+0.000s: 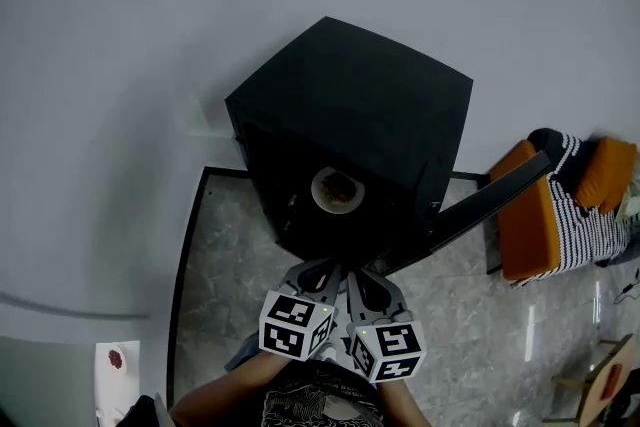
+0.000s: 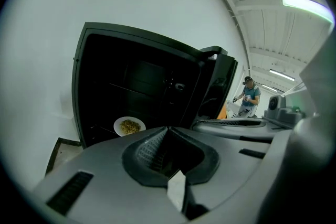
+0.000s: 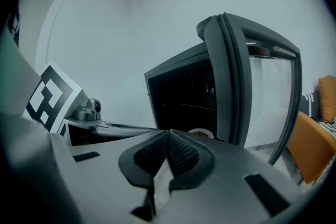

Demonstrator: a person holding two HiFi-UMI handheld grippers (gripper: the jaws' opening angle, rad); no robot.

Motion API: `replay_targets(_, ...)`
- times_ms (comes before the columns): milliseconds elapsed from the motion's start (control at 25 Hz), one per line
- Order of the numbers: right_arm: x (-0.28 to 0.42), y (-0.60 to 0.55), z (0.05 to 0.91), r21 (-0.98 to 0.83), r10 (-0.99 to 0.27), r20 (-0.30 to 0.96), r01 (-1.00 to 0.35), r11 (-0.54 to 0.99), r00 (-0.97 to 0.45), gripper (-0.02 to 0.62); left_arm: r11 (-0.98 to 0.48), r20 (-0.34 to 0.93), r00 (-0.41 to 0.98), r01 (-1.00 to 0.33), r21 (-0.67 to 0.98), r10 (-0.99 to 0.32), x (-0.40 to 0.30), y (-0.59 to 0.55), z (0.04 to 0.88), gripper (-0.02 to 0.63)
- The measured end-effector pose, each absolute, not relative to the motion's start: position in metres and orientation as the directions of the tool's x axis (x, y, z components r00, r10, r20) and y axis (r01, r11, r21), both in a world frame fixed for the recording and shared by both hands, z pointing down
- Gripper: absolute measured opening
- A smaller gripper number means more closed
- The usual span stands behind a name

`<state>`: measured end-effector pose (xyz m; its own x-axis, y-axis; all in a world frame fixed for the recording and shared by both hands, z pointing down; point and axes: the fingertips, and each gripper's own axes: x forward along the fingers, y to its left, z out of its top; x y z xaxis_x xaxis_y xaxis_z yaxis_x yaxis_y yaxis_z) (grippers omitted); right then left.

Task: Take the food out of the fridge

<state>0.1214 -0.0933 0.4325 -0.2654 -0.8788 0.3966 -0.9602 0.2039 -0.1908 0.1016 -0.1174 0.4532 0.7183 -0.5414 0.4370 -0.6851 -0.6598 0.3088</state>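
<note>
My left gripper (image 2: 167, 128) and right gripper (image 3: 169, 132), closed and empty, face the open fridge (image 1: 350, 105) for the reach-in; the plate of food (image 1: 337, 189) next needs opened jaws.

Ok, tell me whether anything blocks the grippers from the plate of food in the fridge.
Nothing visible does. The door is swung open, and only empty space lies between the plate and the shut left gripper and right gripper.

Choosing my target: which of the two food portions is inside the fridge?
The round white plate of yellowish food inside the open black fridge; the red portion lies outside on a white surface at the head view's lower left.
</note>
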Motion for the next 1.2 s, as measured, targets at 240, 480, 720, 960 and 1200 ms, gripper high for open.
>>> replay_targets(240, 0.117, -0.133, 0.433, -0.176, -0.885, 0.41, -0.971, 0.161, -0.221, 0.023, -0.669, 0.402, 0.777, -0.625, 0.403, -0.484, 0.101, -0.161, 0.46, 0.015)
replay_targets(480, 0.111, -0.164, 0.435, -0.151, -0.885, 0.429, -0.981, 0.125, -0.179, 0.023, -0.615, 0.313, 0.85, -0.524, 0.589, -0.423, 0.097, -0.198, 0.477, 0.015)
replay_targets(720, 0.109, -0.185, 0.435, -0.127, -0.885, 0.449, -0.989, 0.072, -0.122, 0.023, -0.543, 0.206, 0.898, -0.404, 0.736, -0.389, 0.087, -0.234, 0.505, 0.015)
replay_targets(960, 0.105, -0.199, 0.433, -0.102, -0.881, 0.468, -0.994, 0.029, -0.073, 0.023, -0.411, 0.177, 0.919, -0.321, 0.853, -0.351, 0.081, -0.26, 0.557, 0.017)
replay_targets(1200, 0.104, -0.207, 0.431, -0.073, -0.876, 0.481, -0.997, -0.003, -0.033, 0.023, -0.333, 0.184, 0.929, -0.293, 0.896, -0.322, 0.085, -0.278, 0.598, 0.098)
